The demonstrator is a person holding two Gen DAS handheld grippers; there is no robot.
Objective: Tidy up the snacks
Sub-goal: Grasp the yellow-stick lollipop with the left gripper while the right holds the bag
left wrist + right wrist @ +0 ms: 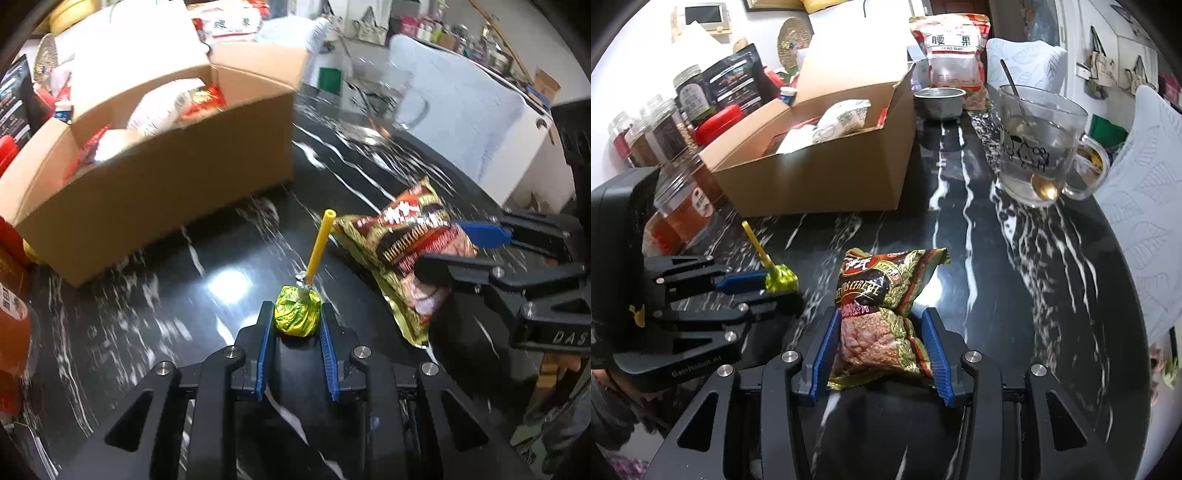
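Inside, the cardboard box (827, 177) holds white snack bags (842, 118).

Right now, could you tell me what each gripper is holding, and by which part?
The left gripper clamps the lollipop by its foil-wrapped head, stick up. The right gripper grips the cereal packet across its lower half.

Motion-blurred throughout the left wrist view: cardboard box (159, 162) and its packets, print unreadable. Hid the lower end of the cereal packet (882, 314) behind blue pads in the right wrist view. Cut off at the left edge: red-lidded jars (11, 295). Too smeared to read: small print on the black pouch (735, 85).
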